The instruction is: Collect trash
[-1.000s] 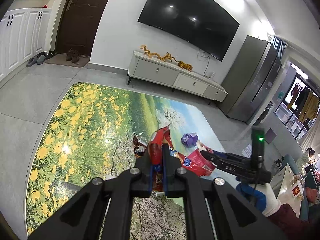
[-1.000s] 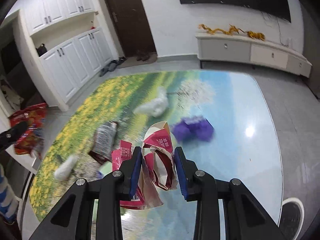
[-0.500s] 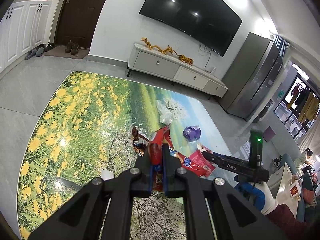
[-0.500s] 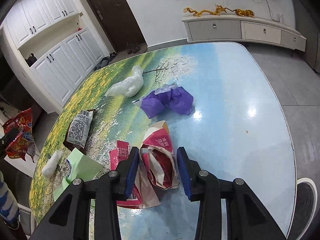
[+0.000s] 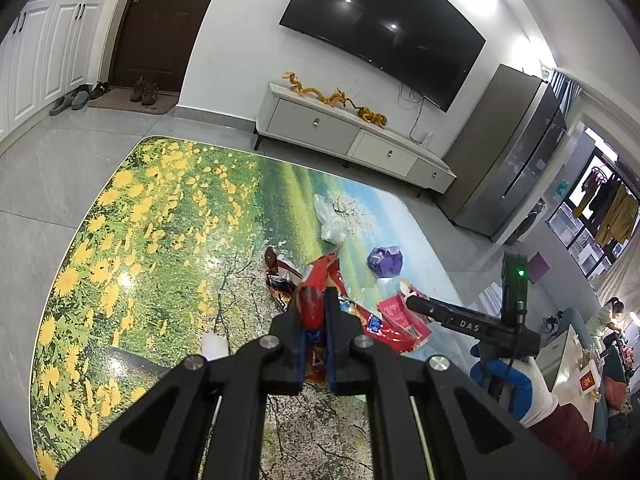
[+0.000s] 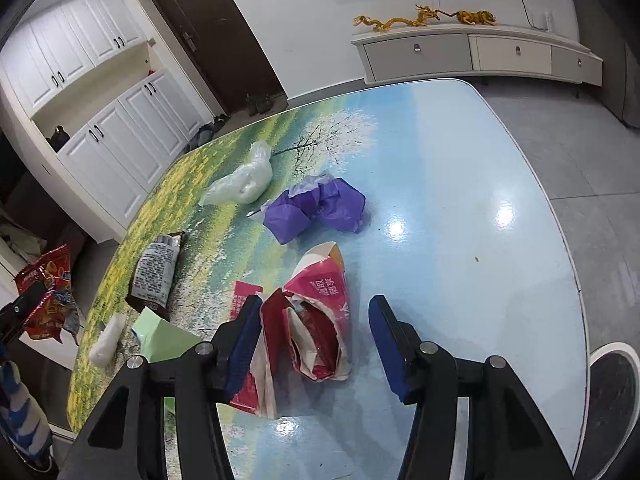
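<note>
My left gripper (image 5: 316, 308) is shut on a red snack bag (image 5: 316, 296) and holds it above the table's near edge; the bag also shows in the right wrist view (image 6: 46, 296). My right gripper (image 6: 316, 320) is open, its jaws on either side of a crumpled red-and-white paper carton (image 6: 320, 320) that lies on the table (image 6: 460, 200). The carton also shows in the left wrist view (image 5: 402, 316). A purple bag (image 6: 316, 208), a clear plastic bag (image 6: 244, 182), a dark snack wrapper (image 6: 154, 276), a green paper (image 6: 160, 334) and a white wad (image 6: 105, 340) lie on the table.
The table has a printed landscape top and rounded edges. A white TV cabinet (image 5: 348, 140) stands beyond it, white cupboards (image 6: 100, 120) to the left. A round dark object (image 6: 612, 392) sits on the floor at the right.
My right gripper has lowered to the table and opened, releasing the red-and-white carton, which now lies on the table. My left gripper still holds the red snack bag.
</note>
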